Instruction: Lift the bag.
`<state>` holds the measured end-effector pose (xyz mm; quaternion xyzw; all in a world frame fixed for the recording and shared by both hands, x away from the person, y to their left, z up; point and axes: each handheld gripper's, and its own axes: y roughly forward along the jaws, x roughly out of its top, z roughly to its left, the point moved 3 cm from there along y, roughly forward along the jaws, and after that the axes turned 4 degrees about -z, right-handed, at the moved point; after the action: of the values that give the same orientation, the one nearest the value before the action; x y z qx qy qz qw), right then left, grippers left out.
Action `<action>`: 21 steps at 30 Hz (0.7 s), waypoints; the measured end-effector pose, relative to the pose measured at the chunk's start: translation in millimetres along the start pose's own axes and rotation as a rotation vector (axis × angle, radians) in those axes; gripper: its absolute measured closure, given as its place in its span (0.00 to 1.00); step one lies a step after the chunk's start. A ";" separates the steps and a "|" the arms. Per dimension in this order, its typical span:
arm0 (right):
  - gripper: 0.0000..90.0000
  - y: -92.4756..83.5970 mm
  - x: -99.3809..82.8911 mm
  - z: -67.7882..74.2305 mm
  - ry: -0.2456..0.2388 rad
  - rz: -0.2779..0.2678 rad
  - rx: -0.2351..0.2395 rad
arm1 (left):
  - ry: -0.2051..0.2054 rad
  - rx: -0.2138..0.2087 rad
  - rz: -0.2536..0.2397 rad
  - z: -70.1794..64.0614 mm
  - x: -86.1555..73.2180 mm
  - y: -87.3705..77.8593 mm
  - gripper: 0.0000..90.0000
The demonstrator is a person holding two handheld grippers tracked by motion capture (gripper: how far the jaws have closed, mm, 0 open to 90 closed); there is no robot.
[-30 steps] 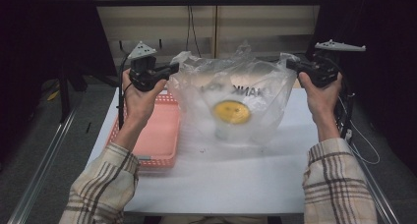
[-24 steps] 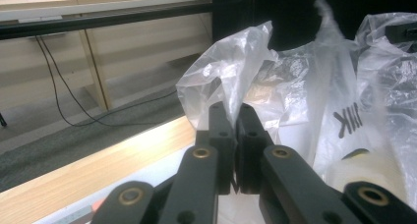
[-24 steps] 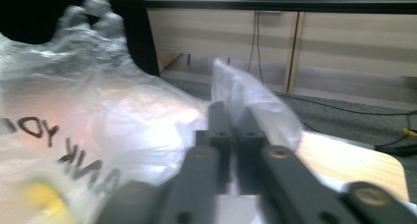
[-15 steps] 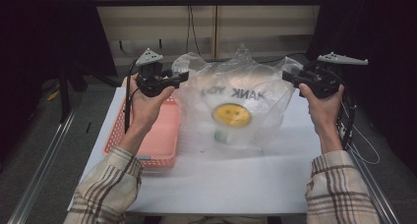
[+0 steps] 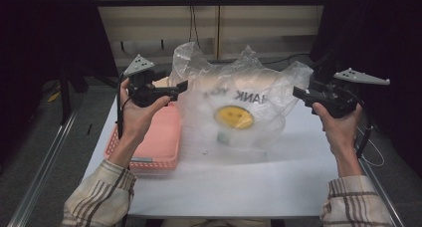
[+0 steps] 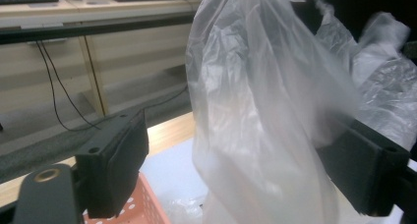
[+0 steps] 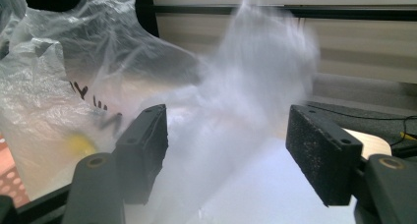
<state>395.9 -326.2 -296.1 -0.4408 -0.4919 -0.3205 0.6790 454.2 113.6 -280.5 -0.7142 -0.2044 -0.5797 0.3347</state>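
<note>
A clear plastic bag [image 5: 239, 112] with a yellow smiley face and dark lettering stands slumped on the white table [image 5: 239, 187]. My left gripper [image 5: 181, 85] is held level at the bag's upper left edge, and my right gripper [image 5: 297, 92] at its upper right edge. Both have just been opening their jaws. In the left gripper view the gripper [image 6: 241, 150] stands wide, with loose film of the bag [image 6: 255, 86] hanging between the pads. In the right gripper view the gripper [image 7: 228, 135] is also open, with a blurred flap of the bag [image 7: 265, 62] loose between the pads.
A salmon-pink perforated basket [image 5: 154, 137] lies on the table left of the bag, under my left forearm. A wooden shelf with hanging cables [image 5: 191, 23] runs along the back. Dark curtains flank both sides.
Both grippers went from shut on the bag's top corners to open and drew slightly down and away. The released bag has sagged onto the table.
</note>
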 end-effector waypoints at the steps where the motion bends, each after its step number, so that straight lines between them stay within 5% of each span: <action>1: 0.36 -2.3 -2.7 -0.1 0.003 0.002 0.000 | 0.002 0.001 -0.006 0.1 -1.5 -4.3 0.16; 8: 0.30 -10.0 -23.1 8.9 0.001 0.011 0.012 | 0.014 -0.017 -0.034 -2.9 -9.2 -33.3 0.11; 14: 0.21 -12.9 -43.0 24.5 -0.014 0.032 0.011 | 0.045 0.000 -0.001 -4.9 -29.5 -50.7 0.09; 21: 0.19 -16.5 -67.0 37.5 -0.007 0.063 0.027 | 0.062 0.014 0.068 -10.9 -62.4 -51.6 0.10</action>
<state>346.3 -298.6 -350.3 -0.4480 -0.4843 -0.2907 0.6930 396.3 147.5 -327.1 -0.7002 -0.1737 -0.5882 0.3655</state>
